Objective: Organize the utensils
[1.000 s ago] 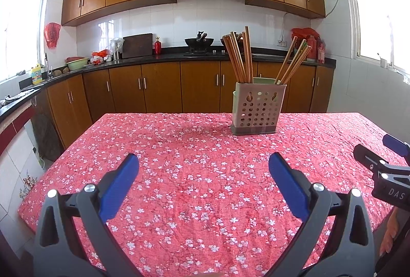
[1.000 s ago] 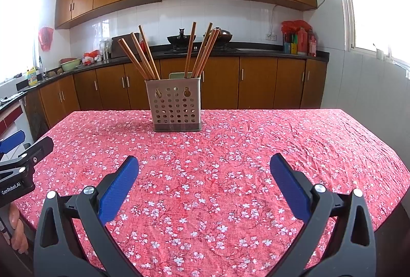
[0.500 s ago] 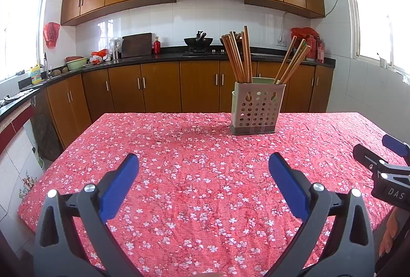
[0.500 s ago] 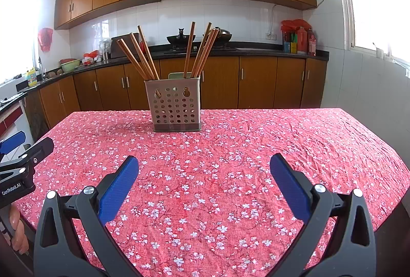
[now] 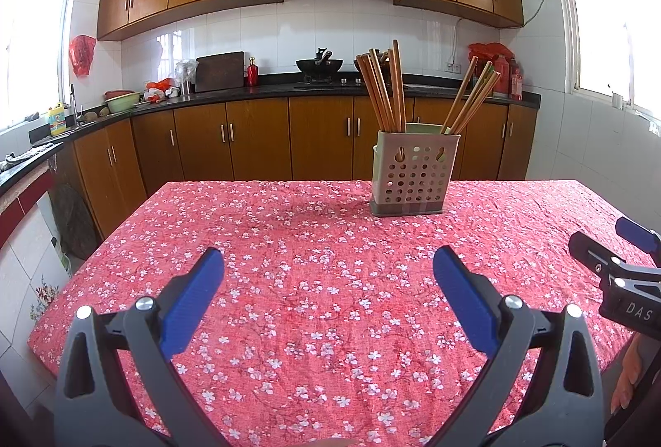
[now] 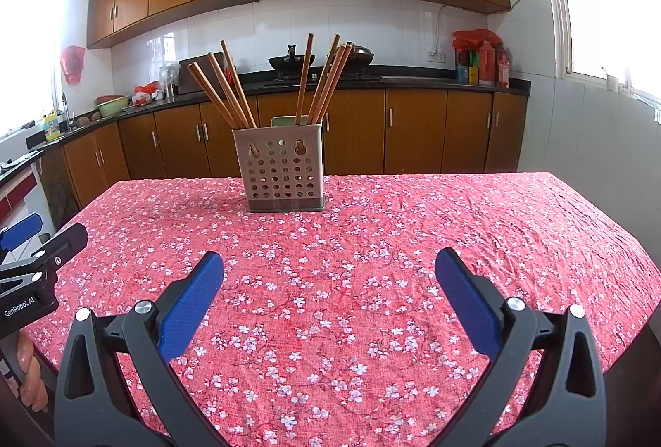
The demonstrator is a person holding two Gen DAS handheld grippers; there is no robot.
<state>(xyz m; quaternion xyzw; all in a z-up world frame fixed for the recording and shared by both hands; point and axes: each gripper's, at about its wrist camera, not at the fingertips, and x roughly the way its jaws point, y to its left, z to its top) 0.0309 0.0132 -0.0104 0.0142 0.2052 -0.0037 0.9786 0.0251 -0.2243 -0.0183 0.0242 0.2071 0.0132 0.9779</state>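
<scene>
Standing upright in two leaning bunches, chopsticks [image 6: 231, 91] fill a perforated holder [image 6: 283, 168] at upper centre of frame on the red floral cloth [image 6: 372, 240]; no loose utensil shows. Left gripper [image 5: 328, 267] and right gripper [image 6: 329, 268] hover low in frame, fingers apart, holding nothing. Stage: fits sorting finished or regrouping pending; undecidable.

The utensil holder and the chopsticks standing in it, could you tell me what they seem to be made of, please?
Utensil holder: probably matte grey-beige plastic, though brushed metal is possible; it has perforated walls and no sharp glints.
Chopsticks: apparently wood or bamboo, a uniform reddish-brown with a dull, perhaps lacquered finish.
</scene>
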